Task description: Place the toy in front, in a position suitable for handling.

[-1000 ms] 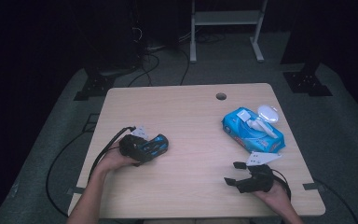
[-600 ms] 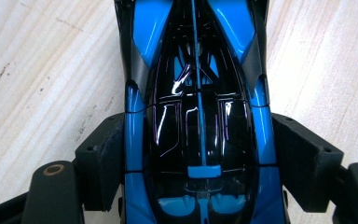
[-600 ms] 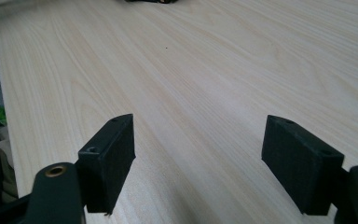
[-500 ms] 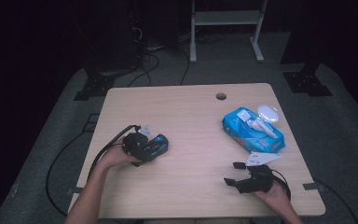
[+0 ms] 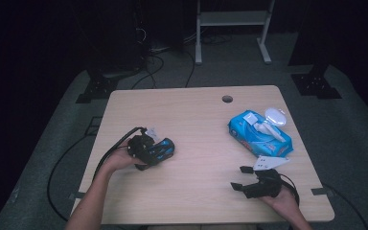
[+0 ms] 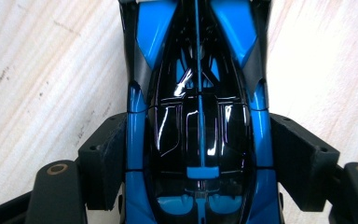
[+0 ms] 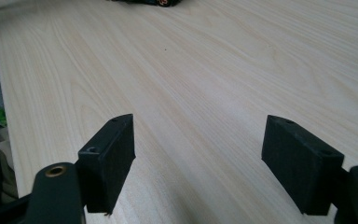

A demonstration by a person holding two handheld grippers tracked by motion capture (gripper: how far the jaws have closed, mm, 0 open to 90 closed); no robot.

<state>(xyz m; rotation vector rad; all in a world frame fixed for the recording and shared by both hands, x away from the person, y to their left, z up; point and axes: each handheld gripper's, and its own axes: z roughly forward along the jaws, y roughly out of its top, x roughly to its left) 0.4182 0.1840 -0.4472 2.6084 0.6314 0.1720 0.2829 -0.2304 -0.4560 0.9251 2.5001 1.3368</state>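
Toy car (image 6: 198, 116) is blue and black; in the left gripper view its front and rear are cut off by the frame, wheels hidden under the body. In the high view it is mostly covered by the left gripper (image 5: 159, 152), only a blue end showing. Left gripper is clamped on the car, pads pressing both flanks, car sitting on the desk (image 5: 191, 120) near the left edge, about mid-depth. Left forearm comes in from the bottom, hand wrapped over the gripper body, jaws pointing toward the desk's right edge. Right gripper (image 5: 241, 178) rests by the near right corner, jaws spread wide with nothing between, aimed left at the car. Blue wipes pack (image 5: 249, 136) lies near the right edge, partly pale and hard to read.
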